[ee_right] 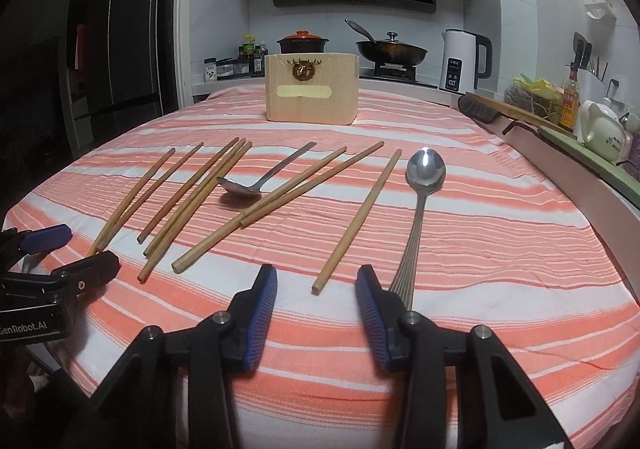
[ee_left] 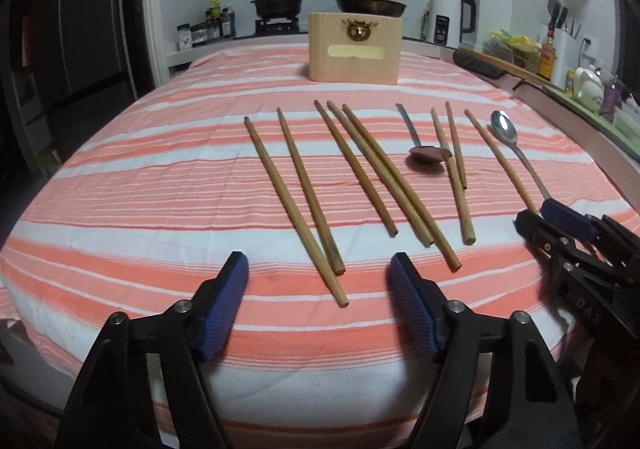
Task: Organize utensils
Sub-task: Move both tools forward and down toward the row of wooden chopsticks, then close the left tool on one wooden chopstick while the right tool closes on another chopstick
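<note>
Several wooden chopsticks (ee_left: 360, 173) lie fanned across the striped tablecloth (ee_left: 160, 177). My left gripper (ee_left: 318, 265) is open low over the near edge, and the thick ends of the two leftmost chopsticks (ee_left: 316, 209) lie between its fingers, untouched. My right gripper (ee_right: 317, 277) is open around the near end of the rightmost chopstick (ee_right: 360, 217). A large steel spoon (ee_right: 426, 169) lies just right of it, with its handle passing behind the right finger. A smaller spoon (ee_right: 240, 187) rests bowl down among the chopsticks. A wooden box (ee_right: 312, 89) stands at the far side.
The other gripper shows in each view: the right gripper (ee_left: 540, 215) at the right edge, the left gripper (ee_right: 80, 249) at the left edge. A stove with pots (ee_right: 390, 49), a kettle (ee_right: 464, 59) and a crowded counter (ee_right: 580, 121) lie behind and to the right.
</note>
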Action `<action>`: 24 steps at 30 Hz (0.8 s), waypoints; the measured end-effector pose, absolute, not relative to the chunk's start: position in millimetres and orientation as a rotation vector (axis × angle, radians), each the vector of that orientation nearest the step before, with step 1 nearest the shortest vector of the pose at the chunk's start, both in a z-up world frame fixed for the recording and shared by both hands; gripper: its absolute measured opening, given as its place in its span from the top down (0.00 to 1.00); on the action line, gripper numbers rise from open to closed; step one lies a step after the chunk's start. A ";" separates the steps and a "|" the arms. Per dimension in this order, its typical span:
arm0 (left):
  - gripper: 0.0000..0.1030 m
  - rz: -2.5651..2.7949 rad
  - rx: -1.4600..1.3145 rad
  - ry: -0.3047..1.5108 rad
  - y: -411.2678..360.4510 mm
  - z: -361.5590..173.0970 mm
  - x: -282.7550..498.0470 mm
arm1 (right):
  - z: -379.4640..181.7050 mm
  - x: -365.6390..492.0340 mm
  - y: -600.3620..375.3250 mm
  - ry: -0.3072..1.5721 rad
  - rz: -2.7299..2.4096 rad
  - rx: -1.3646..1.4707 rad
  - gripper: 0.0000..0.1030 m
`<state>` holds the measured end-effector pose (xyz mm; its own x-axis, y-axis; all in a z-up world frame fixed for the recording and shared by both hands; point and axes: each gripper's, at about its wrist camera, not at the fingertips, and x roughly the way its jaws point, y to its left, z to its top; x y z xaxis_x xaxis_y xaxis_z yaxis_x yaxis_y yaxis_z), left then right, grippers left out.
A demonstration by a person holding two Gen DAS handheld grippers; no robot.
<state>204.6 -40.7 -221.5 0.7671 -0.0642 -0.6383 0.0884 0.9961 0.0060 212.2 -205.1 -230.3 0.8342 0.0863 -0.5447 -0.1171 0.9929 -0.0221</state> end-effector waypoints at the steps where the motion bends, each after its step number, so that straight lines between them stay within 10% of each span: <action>1: 0.37 -0.086 0.037 0.692 -41.7 -221.1 205.0 | -230.6 211.5 -204.7 0.572 0.105 -0.057 0.61; 4: 0.41 -0.083 0.025 0.691 -41.6 -221.3 206.9 | -231.3 211.7 -202.6 0.566 0.098 -0.064 0.63; 10: 0.83 -0.072 0.004 0.682 -35.0 -220.1 209.5 | -231.6 210.7 -201.8 0.555 0.093 -0.066 0.82; 16: 0.89 -0.067 -0.002 0.676 -31.9 -220.3 209.3 | -230.8 211.5 -208.4 0.553 0.089 -0.045 0.92; 20: 0.79 -0.059 0.015 0.677 -31.5 -219.6 206.1 | -230.8 211.2 -208.3 0.551 0.089 -0.053 0.93; 24: 0.39 -0.039 -0.004 0.685 -20.0 -217.6 201.9 | -230.1 211.6 -207.9 0.562 0.097 -0.054 0.92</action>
<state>201.9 -20.0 -217.6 0.7740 -0.0370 -0.6321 0.0345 0.9993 -0.0163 211.6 -207.9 -230.1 0.8416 0.0769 -0.5347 -0.1063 0.9940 -0.0244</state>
